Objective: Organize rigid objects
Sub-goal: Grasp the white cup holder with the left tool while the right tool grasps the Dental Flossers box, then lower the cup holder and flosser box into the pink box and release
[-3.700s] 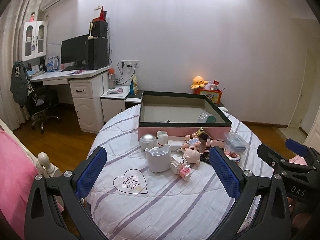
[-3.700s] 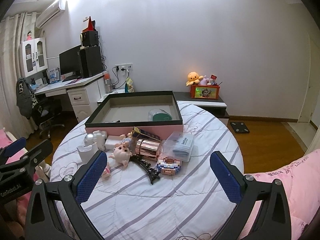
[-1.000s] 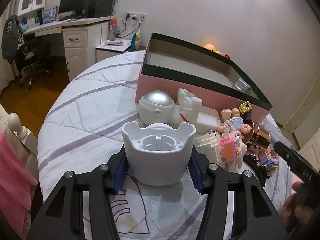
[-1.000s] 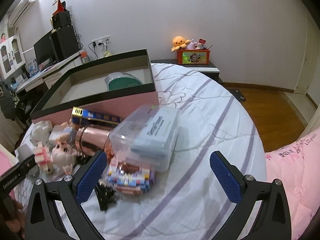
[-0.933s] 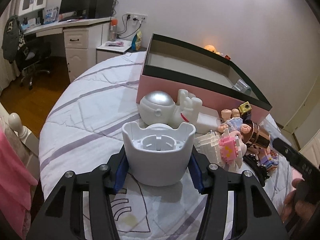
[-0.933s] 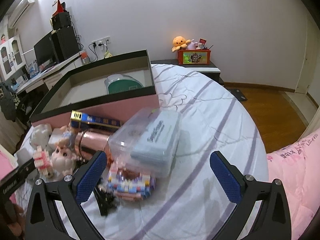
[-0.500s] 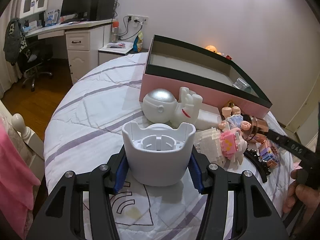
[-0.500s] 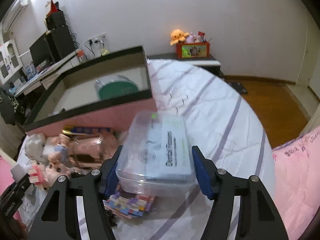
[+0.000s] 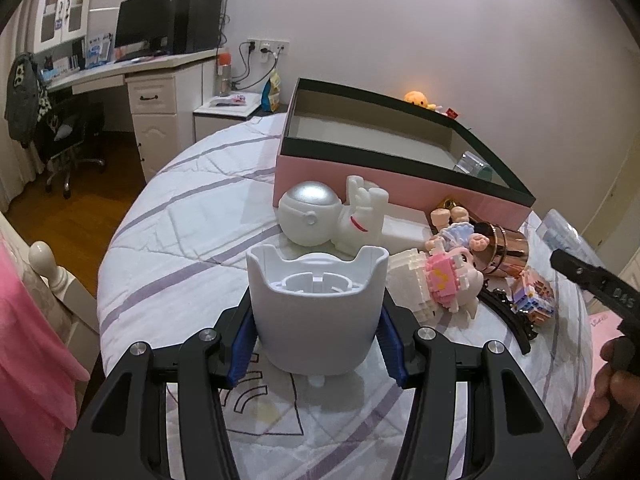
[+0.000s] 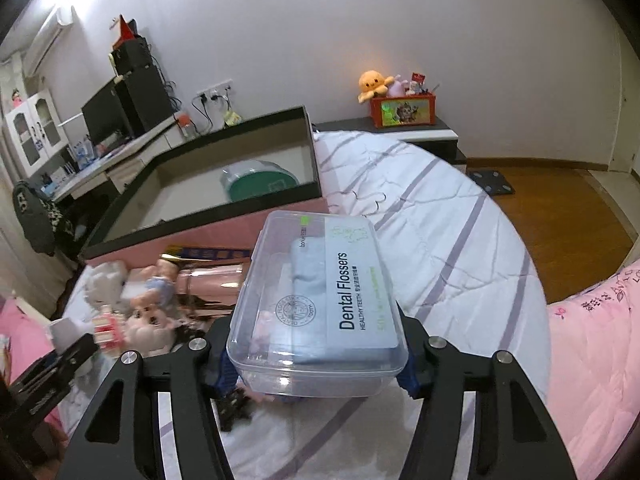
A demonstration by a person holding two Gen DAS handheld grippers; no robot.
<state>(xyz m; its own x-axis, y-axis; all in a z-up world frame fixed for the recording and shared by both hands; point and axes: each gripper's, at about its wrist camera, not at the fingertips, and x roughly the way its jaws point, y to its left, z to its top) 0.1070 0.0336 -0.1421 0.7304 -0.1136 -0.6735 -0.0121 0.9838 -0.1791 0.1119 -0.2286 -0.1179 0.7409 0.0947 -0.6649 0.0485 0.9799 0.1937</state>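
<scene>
A white cup-shaped holder (image 9: 316,316) stands on the striped quilt, and my left gripper (image 9: 317,342) is shut on its sides. In the right wrist view a clear plastic box of dental flossers (image 10: 320,292) sits between the blue pads (image 10: 405,378) of my right gripper (image 10: 316,376). Its jaws are closing and press on the box, which hangs just above the pile of toys. Behind both stands the open pink box with a dark rim (image 9: 400,184) (image 10: 208,236), holding a green-lidded container (image 10: 260,184).
Along the pink box lie a white astronaut figure (image 9: 310,220), a block pig (image 9: 444,280), a small doll (image 9: 456,232), a rose-gold cylinder (image 9: 504,252), a black hair clip (image 9: 512,316) and a coloured block toy (image 9: 534,294). Pink bedding (image 10: 592,340) lies to the right.
My right gripper has gone from wide open to closed around the flosser box, which now lies lengthwise between the pads and slightly raised. The left gripper keeps its hold on the white holder.
</scene>
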